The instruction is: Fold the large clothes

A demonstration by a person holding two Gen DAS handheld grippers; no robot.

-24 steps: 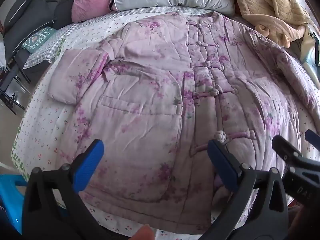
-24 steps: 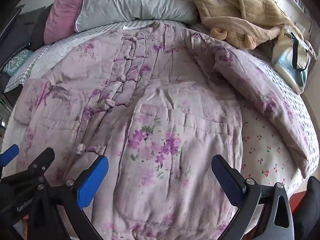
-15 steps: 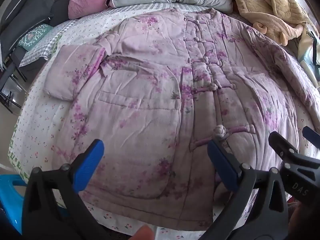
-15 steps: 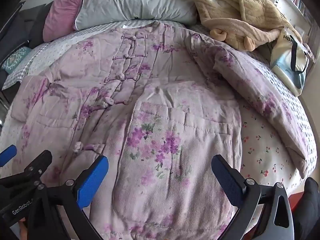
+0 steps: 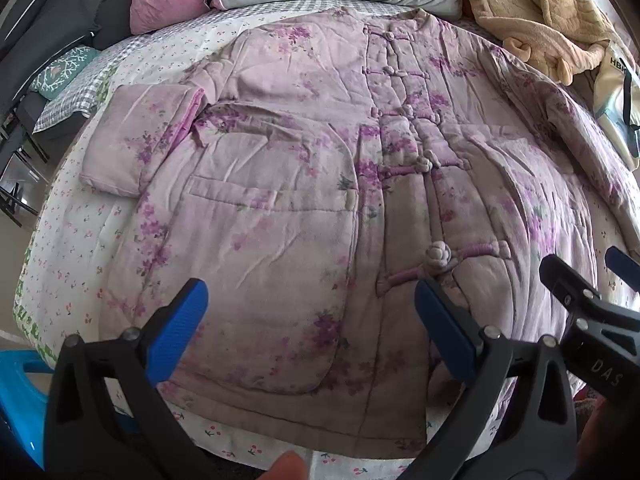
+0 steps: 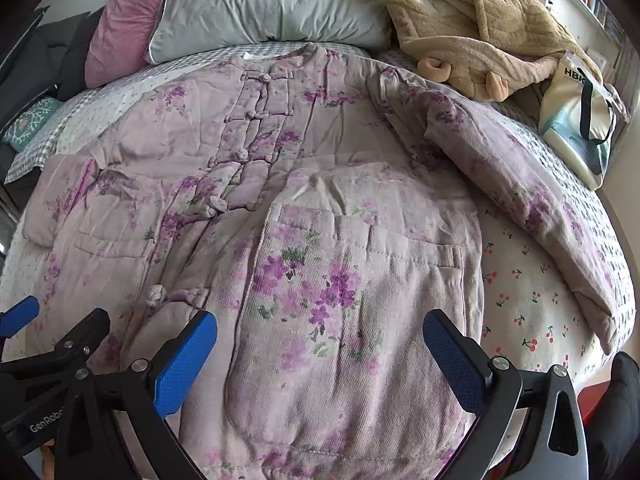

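Bed (image 5: 72, 248) with coat (image 5: 304, 184) laid flat | left gripper (image 5: 308, 320), right gripper (image 6: 320, 350): fully open, empty, above near hem | next: grip sleeve cuffs, fold inward evenly.

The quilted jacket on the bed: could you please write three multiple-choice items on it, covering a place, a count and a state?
1. Where does the tan robe lie relative to the quilted jacket?
A. past its collar end, near the grey pillow
B. under its hem
C. on its pocket

2. How many knot fastenings run down the jacket front?
A. two
B. five
C. nine

3. How is the jacket lying?
A. rolled up
B. folded in half
C. spread flat, front fastened

Answers:
1 A, the robe is heaped beside the pillow.
2 B, five knots show along the front.
3 C, it lies open across the bed, unfolded.
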